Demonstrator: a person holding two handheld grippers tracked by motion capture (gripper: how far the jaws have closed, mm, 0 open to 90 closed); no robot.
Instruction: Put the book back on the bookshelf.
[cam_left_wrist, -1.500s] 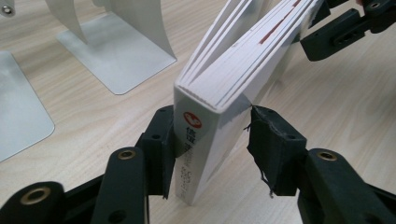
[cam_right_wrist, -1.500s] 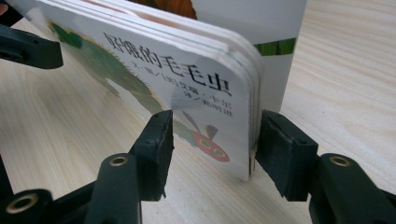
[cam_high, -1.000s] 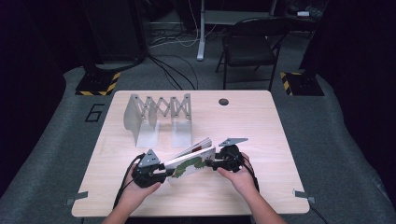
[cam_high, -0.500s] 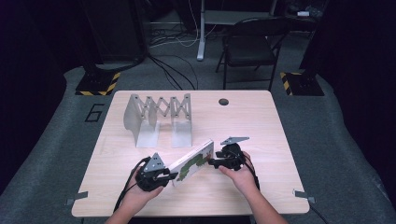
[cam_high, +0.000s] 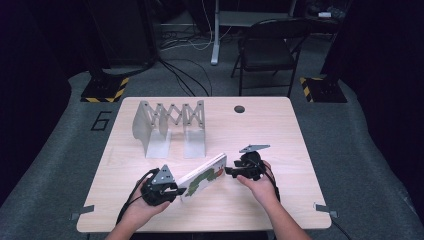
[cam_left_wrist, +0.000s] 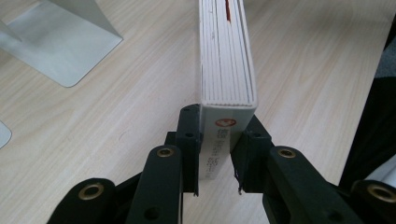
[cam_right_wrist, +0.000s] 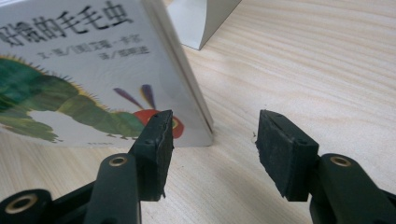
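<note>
Now | left tongs (cam_left_wrist: 218, 161) clamp book (cam_left_wrist: 226, 70) end | right tongs (cam_right_wrist: 212, 154) parted, just off its corner

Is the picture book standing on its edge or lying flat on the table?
Standing on edge. The picture book rests its bottom edge on the table, cover upright, and the left gripper clamps its spine end.

Bright, evenly lit tabletop; dark surroundings; soft, slightly blurred close-ups.

floor (cam_high: 65, 165): grey carpet | chair (cam_high: 267, 50): black, folding | surroundings: dark
</note>
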